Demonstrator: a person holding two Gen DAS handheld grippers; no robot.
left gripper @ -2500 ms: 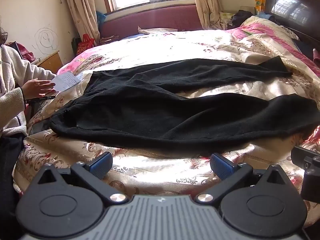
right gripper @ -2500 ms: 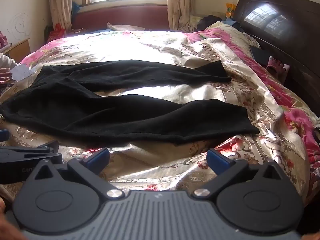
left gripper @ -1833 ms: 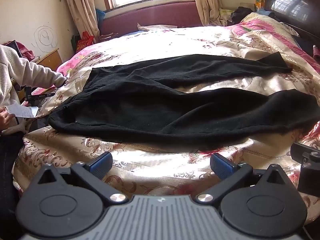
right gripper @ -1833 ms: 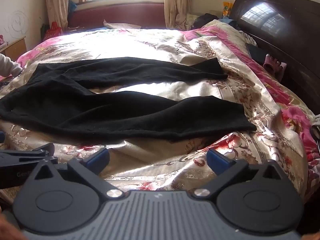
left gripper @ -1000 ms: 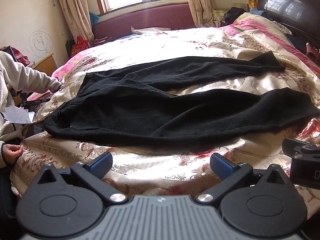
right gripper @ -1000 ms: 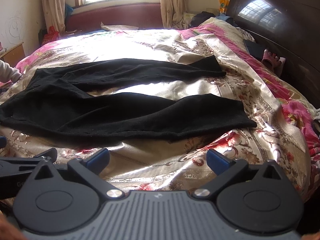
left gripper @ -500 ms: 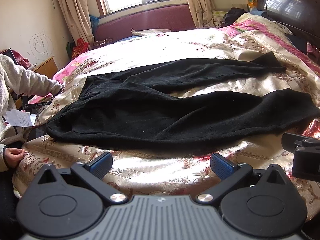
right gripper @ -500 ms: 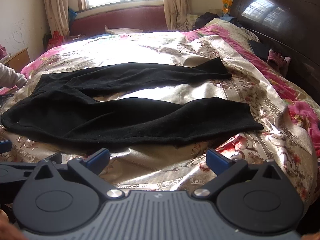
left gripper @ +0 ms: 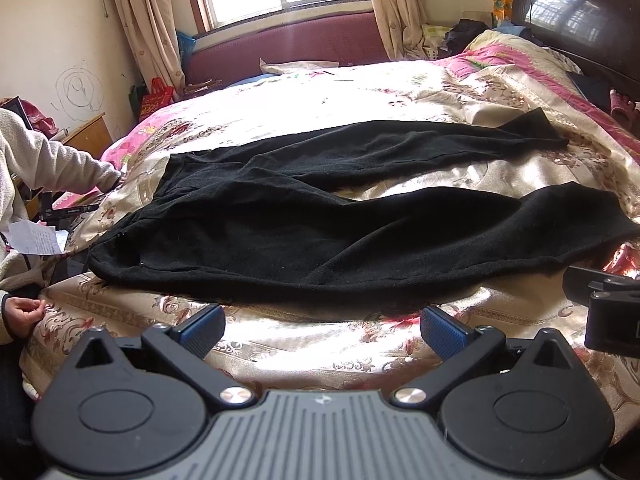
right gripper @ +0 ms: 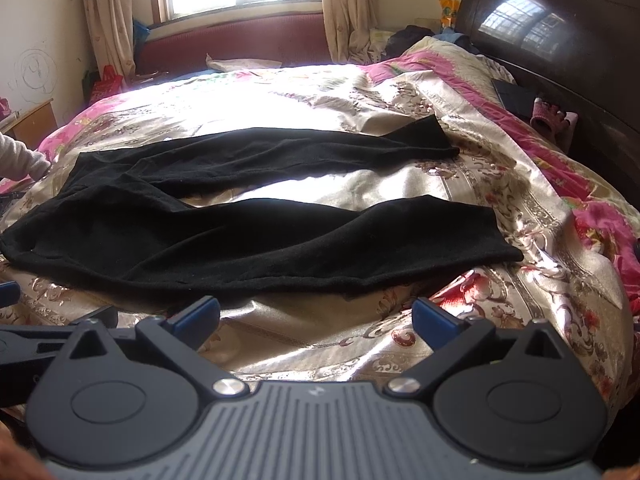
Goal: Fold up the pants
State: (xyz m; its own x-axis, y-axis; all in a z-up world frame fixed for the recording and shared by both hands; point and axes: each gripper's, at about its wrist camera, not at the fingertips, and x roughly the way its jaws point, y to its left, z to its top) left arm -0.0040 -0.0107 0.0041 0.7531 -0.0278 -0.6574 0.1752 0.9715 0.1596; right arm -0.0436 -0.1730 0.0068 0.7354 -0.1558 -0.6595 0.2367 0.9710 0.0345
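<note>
A pair of black, soft knit pants (left gripper: 304, 224) is observed laid flat on a gold-and-pink floral satin bedspread (left gripper: 320, 344), waistband toward the left side of the bedspread, both legs spread apart in a V toward the dark wooden headboard (right gripper: 560, 32) side. No fold is seen yet; the task is judged to be at its start. The left gripper (left gripper: 322, 326) is held above the near edge of the bedspread, jaws wide apart and empty, just short of the near hem of the pants. The right gripper (right gripper: 316, 318) is likewise spread wide and empty, near the lower edge of the near leg. The fabric is judged light, limp and slightly fuzzy; it is expected to sag and drape when lifted, and the glossy bedspread beneath may let it slide. A hold at the near leg's cuff (right gripper: 496, 236) and at the near waistband corner (left gripper: 104, 256) is judged suitable for laying the near leg over the far leg (right gripper: 320, 148). A bystander's sleeve in white fleece (left gripper: 48, 168) is noted beside the left side of the bedspread.
</note>
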